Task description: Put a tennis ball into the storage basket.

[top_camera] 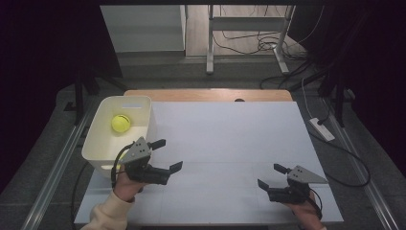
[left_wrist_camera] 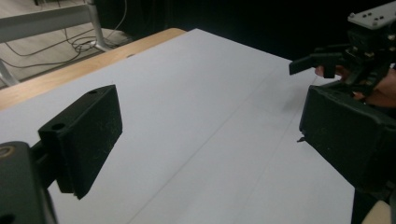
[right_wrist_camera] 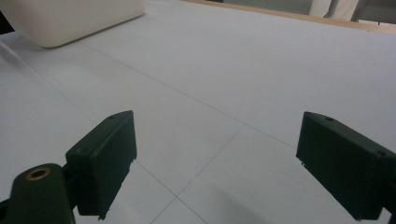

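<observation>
A yellow tennis ball (top_camera: 120,123) lies inside a cream plastic bin (top_camera: 143,111) at the table's left side. My left gripper (top_camera: 166,154) hovers just right of the bin's near corner, open, nothing between its jaws. My right gripper (top_camera: 272,176) rests low near the front right of the table, also open and empty. In the left gripper view the black jaws stand wide apart over bare white surface, with the right gripper (left_wrist_camera: 322,61) and its hand at the far right. The right gripper view has the bin's (right_wrist_camera: 74,18) outer wall at top left.
The white tabletop (top_camera: 225,134) has a wooden strip (top_camera: 206,95) along its far edge. Metal rails run down both sides. Beyond the table stand a desk frame (top_camera: 246,33) and loose cables on the floor; a power strip (top_camera: 321,128) lies at the right.
</observation>
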Action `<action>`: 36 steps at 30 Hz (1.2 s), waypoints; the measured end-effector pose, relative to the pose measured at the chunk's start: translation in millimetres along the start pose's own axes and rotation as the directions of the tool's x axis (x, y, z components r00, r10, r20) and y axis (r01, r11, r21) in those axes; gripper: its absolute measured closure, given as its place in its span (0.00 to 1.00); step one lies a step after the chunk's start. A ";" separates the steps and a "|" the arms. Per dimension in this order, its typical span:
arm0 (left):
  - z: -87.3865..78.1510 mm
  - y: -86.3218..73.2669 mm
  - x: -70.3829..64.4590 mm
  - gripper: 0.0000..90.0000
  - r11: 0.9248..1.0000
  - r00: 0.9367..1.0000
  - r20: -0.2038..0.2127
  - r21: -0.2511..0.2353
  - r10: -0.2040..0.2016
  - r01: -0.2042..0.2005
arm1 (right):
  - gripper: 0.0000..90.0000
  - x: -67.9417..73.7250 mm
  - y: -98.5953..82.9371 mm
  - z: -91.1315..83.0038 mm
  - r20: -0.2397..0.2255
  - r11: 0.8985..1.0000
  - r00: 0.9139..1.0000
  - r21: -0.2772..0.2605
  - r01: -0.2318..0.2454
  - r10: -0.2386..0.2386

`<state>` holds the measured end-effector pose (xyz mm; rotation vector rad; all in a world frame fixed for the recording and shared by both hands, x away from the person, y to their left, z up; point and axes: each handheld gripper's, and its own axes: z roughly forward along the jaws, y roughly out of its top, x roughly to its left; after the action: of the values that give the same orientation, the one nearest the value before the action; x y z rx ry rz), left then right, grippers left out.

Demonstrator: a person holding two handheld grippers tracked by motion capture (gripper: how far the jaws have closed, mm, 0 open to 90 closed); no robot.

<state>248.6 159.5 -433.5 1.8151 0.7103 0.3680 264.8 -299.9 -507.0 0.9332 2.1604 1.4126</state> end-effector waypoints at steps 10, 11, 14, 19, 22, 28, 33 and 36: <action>-2.4 -19.5 -11.3 0.08 1.000 1.000 0.022 -0.001 0.015 -0.015 | 0.14 0.5 -0.5 0.6 -0.002 1.000 1.000 0.002 -0.002 0.002; -2.0 -22.0 -11.1 0.08 1.000 1.000 0.022 0.002 0.011 -0.011 | 0.14 0.6 -0.5 0.6 -0.002 1.000 1.000 0.002 -0.002 0.002; -0.7 -30.9 -10.1 0.08 1.000 1.000 0.023 0.015 -0.005 0.005 | 0.14 0.8 -0.5 0.8 -0.002 1.000 1.000 0.004 0.001 -0.001; 4.6 -48.3 -7.8 0.09 0.998 0.999 0.021 0.048 -0.034 0.033 | 0.14 0.7 -0.5 0.6 -0.002 1.000 1.000 0.002 -0.001 0.001; 6.4 -57.4 -4.2 0.09 0.997 0.999 0.015 0.066 -0.048 0.047 | 0.14 1.0 -0.5 0.8 -0.001 1.000 1.000 0.004 0.003 -0.003; 8.4 -69.2 3.4 0.09 0.994 0.998 0.001 0.090 -0.070 0.069 | 0.14 1.0 -0.7 0.8 -0.002 1.000 1.000 0.006 0.006 -0.006; 7.6 -77.1 6.9 0.09 0.992 0.997 -0.005 0.104 -0.074 0.074 | 0.14 0.9 -1.4 0.6 -0.003 1.000 1.000 0.010 0.009 -0.009; 5.1 -83.1 8.0 0.09 0.991 0.997 -0.005 0.109 -0.072 0.072 | 0.14 0.6 -2.3 0.8 -0.006 1.000 1.000 0.012 0.008 -0.008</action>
<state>233.6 179.1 -513.4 1.8868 0.8083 0.2875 264.1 -299.6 -509.4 0.9250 2.1766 1.4017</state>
